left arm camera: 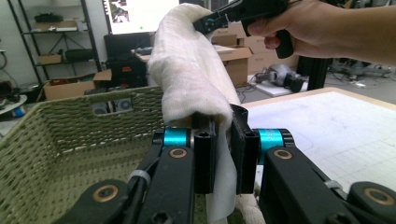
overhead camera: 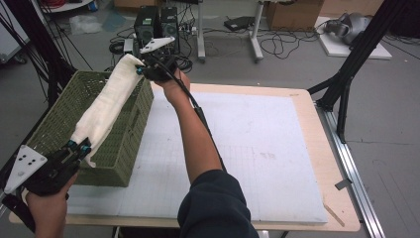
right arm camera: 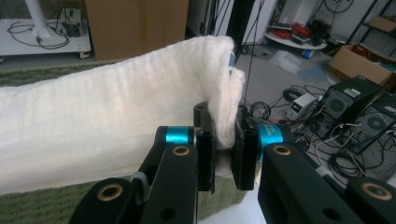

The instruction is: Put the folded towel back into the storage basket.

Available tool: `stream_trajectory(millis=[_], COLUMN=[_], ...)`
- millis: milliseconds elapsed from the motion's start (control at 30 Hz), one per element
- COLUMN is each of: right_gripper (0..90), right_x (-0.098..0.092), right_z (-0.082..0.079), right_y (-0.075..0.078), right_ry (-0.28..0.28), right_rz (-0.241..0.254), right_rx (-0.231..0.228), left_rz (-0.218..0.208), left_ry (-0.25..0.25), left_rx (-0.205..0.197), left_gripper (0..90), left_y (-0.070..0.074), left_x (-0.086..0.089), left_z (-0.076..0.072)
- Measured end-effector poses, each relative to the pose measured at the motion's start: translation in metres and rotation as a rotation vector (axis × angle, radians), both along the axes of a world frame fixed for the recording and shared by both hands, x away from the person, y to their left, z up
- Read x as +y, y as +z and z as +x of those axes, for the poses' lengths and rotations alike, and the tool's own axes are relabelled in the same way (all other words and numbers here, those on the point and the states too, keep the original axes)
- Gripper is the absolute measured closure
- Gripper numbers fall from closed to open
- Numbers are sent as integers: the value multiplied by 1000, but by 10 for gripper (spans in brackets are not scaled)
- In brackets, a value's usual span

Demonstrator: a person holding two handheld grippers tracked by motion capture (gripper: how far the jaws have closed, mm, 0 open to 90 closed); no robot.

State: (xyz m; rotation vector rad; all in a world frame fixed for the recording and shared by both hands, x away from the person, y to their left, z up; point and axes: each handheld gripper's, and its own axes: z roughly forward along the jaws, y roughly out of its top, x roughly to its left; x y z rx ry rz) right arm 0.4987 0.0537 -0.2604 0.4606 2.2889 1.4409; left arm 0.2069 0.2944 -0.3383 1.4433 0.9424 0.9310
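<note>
Nearest to the person, the left gripper [overhead camera: 79,147] pinches the low end of a white towel [overhead camera: 106,106] with its jaws pressed together on the cloth, just over the near corner of the green basket [overhead camera: 64,116]. From there the towel runs up and away as a long folded strip, its long axis lying along the basket and above its opening. At the far end the right gripper [overhead camera: 140,69] pinches the high end of it, so the towel hangs stretched between both hands, beside the white mat [overhead camera: 257,148].
</note>
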Motion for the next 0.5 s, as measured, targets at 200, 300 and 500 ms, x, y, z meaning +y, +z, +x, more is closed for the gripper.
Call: stream_trajectory(millis=[200, 300, 500], right_gripper=[824, 823, 823], right_x=[25, 37, 63], right_z=[4, 5, 7], right_y=[2, 0, -3], right_ry=[1, -2, -7], right_rz=[-19, -31, -26], right_rx=[-3, -2, 1], left_rz=[-7, -8, -12], left_ry=[37, 53, 103], left_rx=[2, 8, 49], left_gripper=[813, 812, 768], left_y=[-1, -3, -4], left_x=[10, 14, 22], left_z=[-2, -3, -2])
